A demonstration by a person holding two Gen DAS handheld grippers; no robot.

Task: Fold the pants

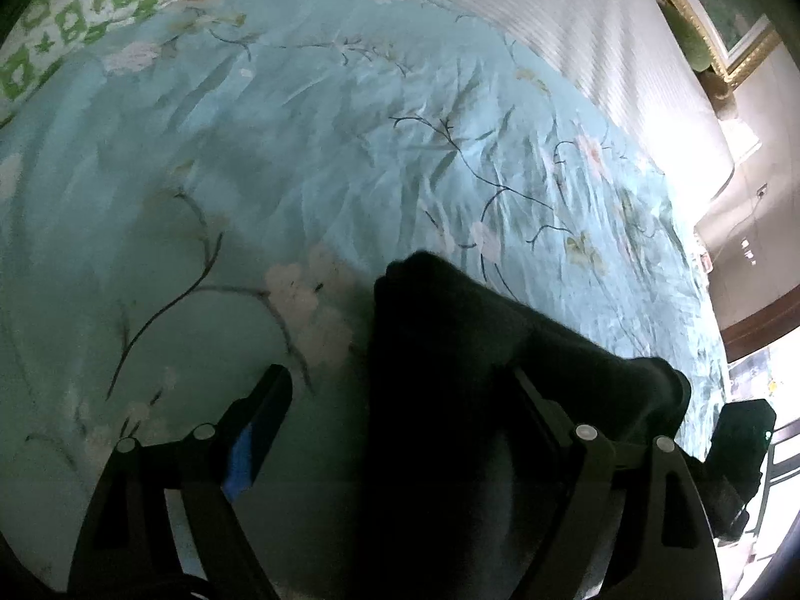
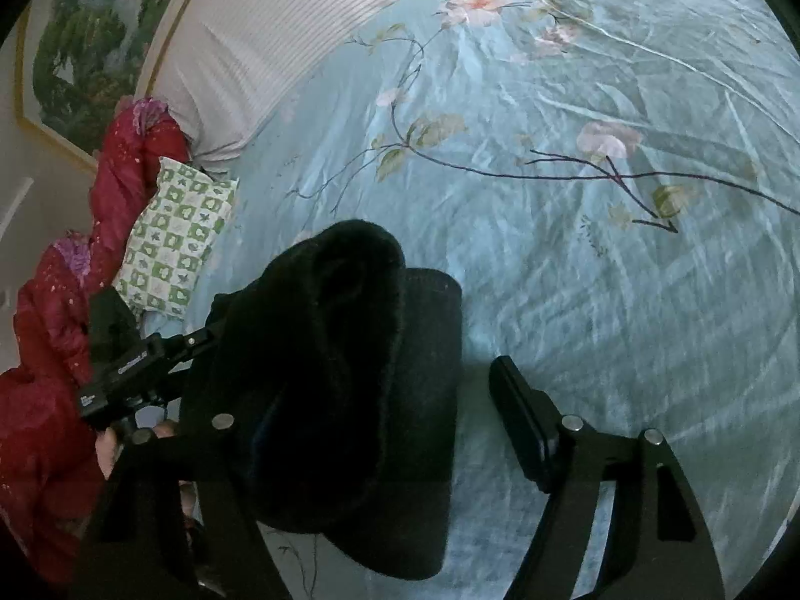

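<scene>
The black pants (image 1: 450,360) lie bunched on the light blue floral bedsheet (image 1: 300,150). In the left wrist view my left gripper (image 1: 400,390) has its jaws wide apart; the pants fill the space between them and cover the right finger's tip. In the right wrist view the same pants (image 2: 350,350) form a thick folded bundle between the jaws of my right gripper (image 2: 380,375), which stand wide apart; the bundle hides the left finger. The left gripper's body (image 2: 130,375) shows at the left, beside the bundle.
A green and white checkered pillow (image 2: 175,245) and a red quilt (image 2: 50,350) lie at the bed's left side. A white striped pillow (image 2: 260,40) sits at the head. A framed painting (image 2: 90,40) hangs on the wall. The other gripper's body (image 1: 740,450) shows at the bed's right edge.
</scene>
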